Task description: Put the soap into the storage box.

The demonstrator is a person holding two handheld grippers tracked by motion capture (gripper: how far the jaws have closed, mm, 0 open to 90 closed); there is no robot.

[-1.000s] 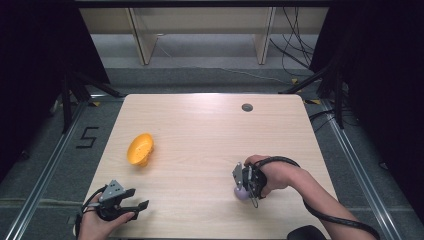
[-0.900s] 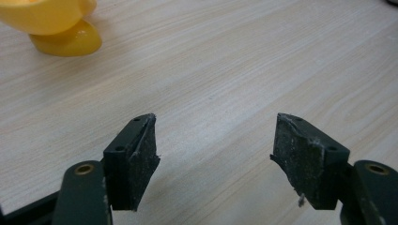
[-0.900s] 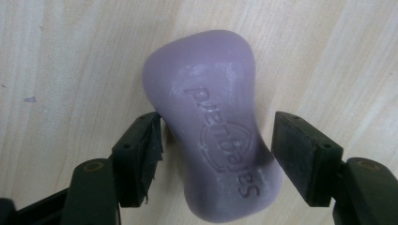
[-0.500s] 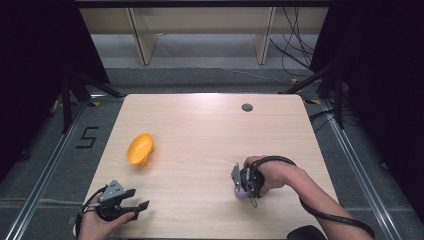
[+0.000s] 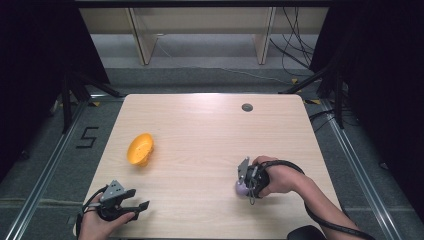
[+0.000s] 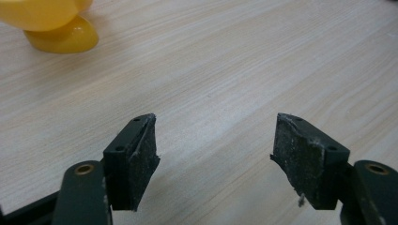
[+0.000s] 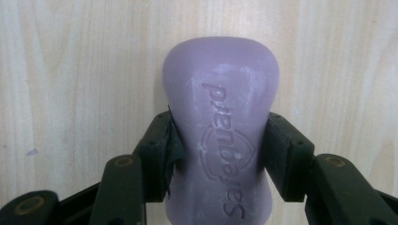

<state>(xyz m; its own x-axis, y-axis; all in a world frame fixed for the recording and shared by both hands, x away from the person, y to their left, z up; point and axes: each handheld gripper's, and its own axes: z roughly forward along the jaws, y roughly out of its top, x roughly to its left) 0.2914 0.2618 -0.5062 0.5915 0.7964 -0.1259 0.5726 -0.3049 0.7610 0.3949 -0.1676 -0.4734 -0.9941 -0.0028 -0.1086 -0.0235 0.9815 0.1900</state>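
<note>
Surface (image 5: 200, 135): pale wood grain, a small dark round fitting (image 5: 247, 107) near the far edge, right of centre.

Yellow bowl (image 5: 139, 148): toward the left edge, tipped on its side; high view looks into its hollow, nothing inside. Left gripper view catches its rim and rounded foot at the top left corner (image 6: 56, 26), well apart from the jaws.

Right tool (image 5: 248, 181): toward the near right corner, closed on a purple soap bar (image 5: 241, 187). High view gives a small purple lump under the hand; right gripper view shows the bar (image 7: 220, 136) pinched at its narrowed waist, embossed lettering on top, lying on the wood.

Left tool (image 5: 134, 205): near left corner, jaws spread wide, nothing between them.
</note>
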